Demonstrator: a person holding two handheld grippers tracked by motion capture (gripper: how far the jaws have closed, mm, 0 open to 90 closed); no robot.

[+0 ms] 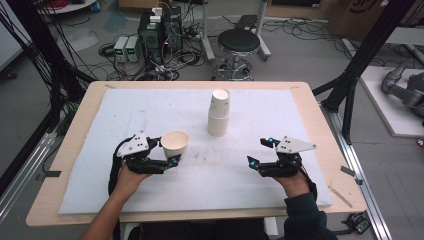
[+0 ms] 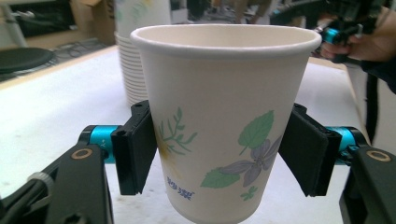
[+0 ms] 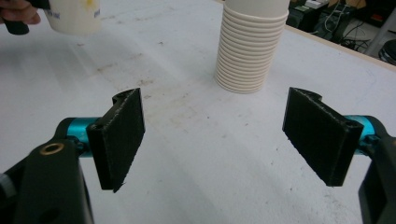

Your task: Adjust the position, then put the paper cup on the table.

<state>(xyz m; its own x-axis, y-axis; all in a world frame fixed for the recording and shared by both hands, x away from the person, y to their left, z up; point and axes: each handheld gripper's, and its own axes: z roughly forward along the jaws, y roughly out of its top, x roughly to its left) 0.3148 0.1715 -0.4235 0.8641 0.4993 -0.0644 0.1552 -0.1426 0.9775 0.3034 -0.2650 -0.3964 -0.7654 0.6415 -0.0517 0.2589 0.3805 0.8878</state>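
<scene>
The left gripper (image 1: 167, 150) holds one paper cup (image 1: 174, 144) upright, near the desk's (image 1: 70, 150) front left. The cup stack (image 1: 219, 112) stands toward the far edge (mid-desk), ahead and left of the right gripper (image 1: 260, 152), which is wide open and empty.

Cup stack (image 1: 219, 114) mid-table, single cup (image 1: 174, 144) front-left of it, seemingly lifted, stool (image 1: 239, 44) behind table (image 1: 310, 107)

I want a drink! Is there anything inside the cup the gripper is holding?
The cup in the left gripper looks empty near its rim; its wall hides the bottom, so I cannot tell.
</scene>
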